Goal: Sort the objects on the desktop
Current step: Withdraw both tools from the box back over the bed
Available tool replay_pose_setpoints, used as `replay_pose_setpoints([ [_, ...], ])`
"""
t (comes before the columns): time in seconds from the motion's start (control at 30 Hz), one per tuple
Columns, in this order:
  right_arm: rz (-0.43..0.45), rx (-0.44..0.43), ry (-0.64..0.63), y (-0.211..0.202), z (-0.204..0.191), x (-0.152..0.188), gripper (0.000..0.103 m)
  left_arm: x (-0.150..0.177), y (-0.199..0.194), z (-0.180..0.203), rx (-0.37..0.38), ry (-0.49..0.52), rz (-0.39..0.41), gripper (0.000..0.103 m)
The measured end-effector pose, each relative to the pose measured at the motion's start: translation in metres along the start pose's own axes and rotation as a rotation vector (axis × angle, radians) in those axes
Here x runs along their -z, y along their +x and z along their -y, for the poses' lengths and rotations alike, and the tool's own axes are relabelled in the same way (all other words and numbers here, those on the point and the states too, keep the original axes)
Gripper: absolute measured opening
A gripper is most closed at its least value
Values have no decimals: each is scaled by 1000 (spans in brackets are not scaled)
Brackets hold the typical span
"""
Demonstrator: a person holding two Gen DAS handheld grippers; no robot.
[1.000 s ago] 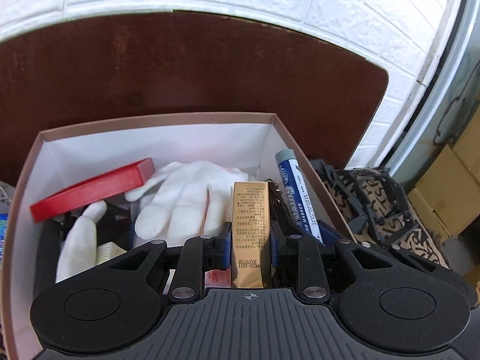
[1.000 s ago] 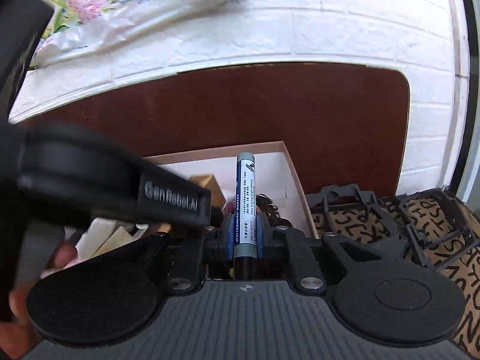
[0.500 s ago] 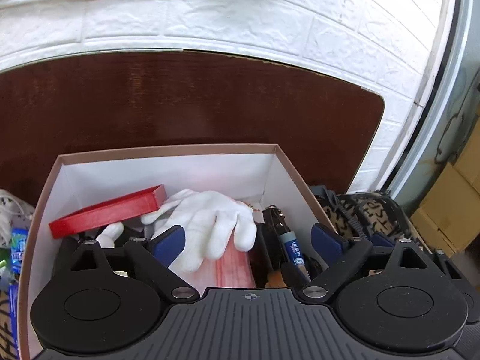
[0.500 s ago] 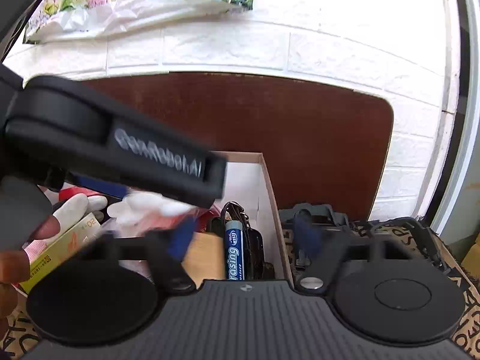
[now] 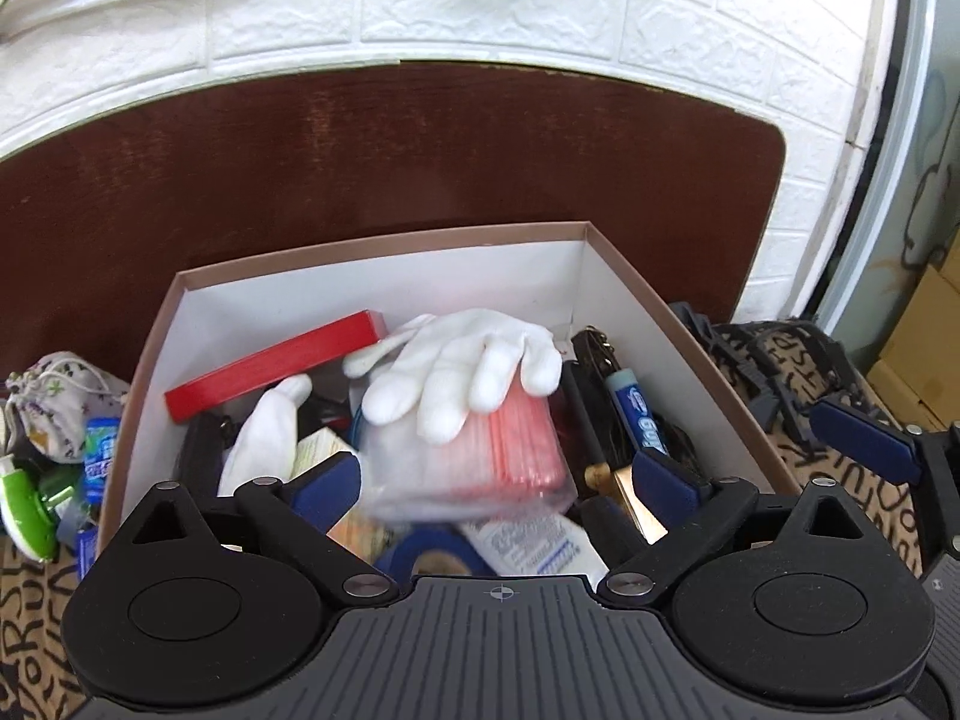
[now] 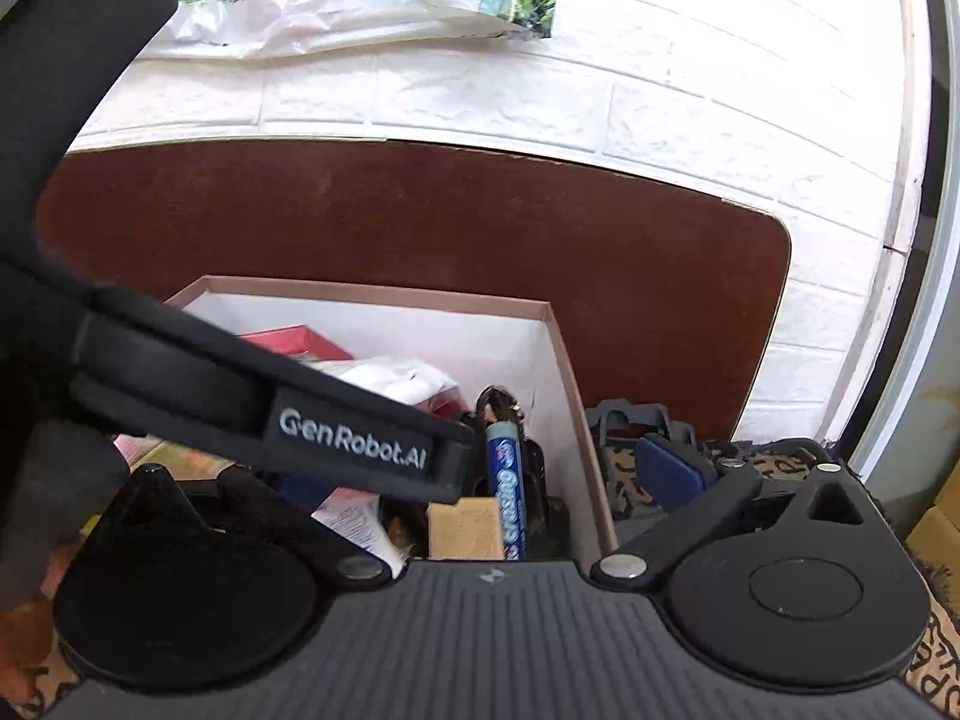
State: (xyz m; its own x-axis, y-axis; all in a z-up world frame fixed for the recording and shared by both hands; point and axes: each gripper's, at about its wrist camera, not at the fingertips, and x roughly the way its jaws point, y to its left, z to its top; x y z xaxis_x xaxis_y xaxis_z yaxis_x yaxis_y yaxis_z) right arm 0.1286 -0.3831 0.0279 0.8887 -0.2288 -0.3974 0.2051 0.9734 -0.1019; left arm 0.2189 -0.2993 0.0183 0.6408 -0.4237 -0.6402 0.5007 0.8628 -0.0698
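An open brown cardboard box [image 5: 384, 238] with white inner walls holds several items. Among them are a white glove [image 5: 462, 360], a red flat case [image 5: 276, 363] and a clear bag of red sticks [image 5: 516, 450]. A gold carton [image 5: 636, 504] and a blue marker [image 5: 636, 414] lie at the box's right side. My left gripper [image 5: 498, 480] hovers open over the near end of the box, with nothing pressed between its pads. My right gripper [image 6: 480, 480] is opening wide above the marker [image 6: 507, 480] and gold carton [image 6: 465, 528], gripping neither. The left gripper's body hides its left finger.
A floral drawstring pouch [image 5: 54, 402], a green-capped bottle [image 5: 24, 504] and a blue packet [image 5: 99, 450] lie left of the box. Black plastic frames [image 5: 780, 372] rest on the patterned cloth to the right. A dark brown board [image 5: 420, 150] and white brick wall stand behind.
The left gripper opened and let go of the gold carton; the right opened and let go of the marker. Both items now lie in the box, and both grippers have drawn back.
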Motion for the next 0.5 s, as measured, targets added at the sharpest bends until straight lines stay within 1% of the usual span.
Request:
replay_pose_setpoints([
  [0.1,-4,-17,13,-10,-5,-2,103,5,-16,-1,-12,10,20,102],
  [0.23,17,-30,8,-28,-16,-4,103,14,-45,-9,-31,27,61,102],
  [0.33,32,-43,5,-43,-28,-3,103,22,-64,-20,-28,11,82,103],
  [0.5,53,-73,3,-64,-50,-2,103,40,-89,-42,-26,-20,92,103],
])
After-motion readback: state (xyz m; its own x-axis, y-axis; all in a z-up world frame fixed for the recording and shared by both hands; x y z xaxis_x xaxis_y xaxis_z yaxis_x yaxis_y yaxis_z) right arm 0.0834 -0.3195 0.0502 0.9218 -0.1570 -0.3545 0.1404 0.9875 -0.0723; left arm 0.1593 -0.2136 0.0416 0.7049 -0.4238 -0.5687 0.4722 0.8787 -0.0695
